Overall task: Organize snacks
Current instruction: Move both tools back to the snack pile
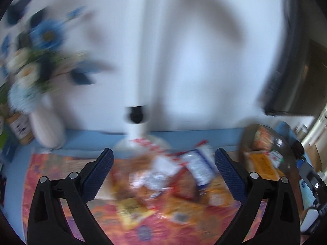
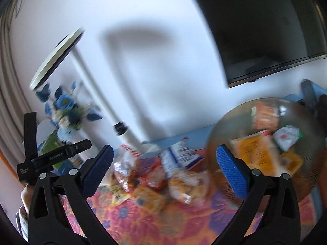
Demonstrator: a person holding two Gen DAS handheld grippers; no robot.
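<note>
Both views are smeared by motion. A heap of snack packets (image 1: 163, 179) lies on a floral orange cloth (image 1: 51, 167); a blue-and-white packet (image 1: 199, 166) tops it. My left gripper (image 1: 163, 171) hangs open above the heap, nothing between its blue pads. At the right stands a clear bowl (image 1: 245, 140) holding orange and white packets. In the right wrist view the same heap (image 2: 155, 181) lies ahead, and the bowl (image 2: 220, 126) looms close on the right. My right gripper (image 2: 164, 170) is open and empty, its right pad in front of the bowl. The other gripper (image 2: 61, 155) shows at left.
A white vase of blue flowers (image 1: 45, 122) and a jar (image 1: 19, 126) stand at the back left. A white lamp pole (image 1: 141, 102) rises behind the heap. A dark screen (image 2: 265, 30) hangs on the wall. A blue tabletop (image 1: 92, 140) borders the cloth.
</note>
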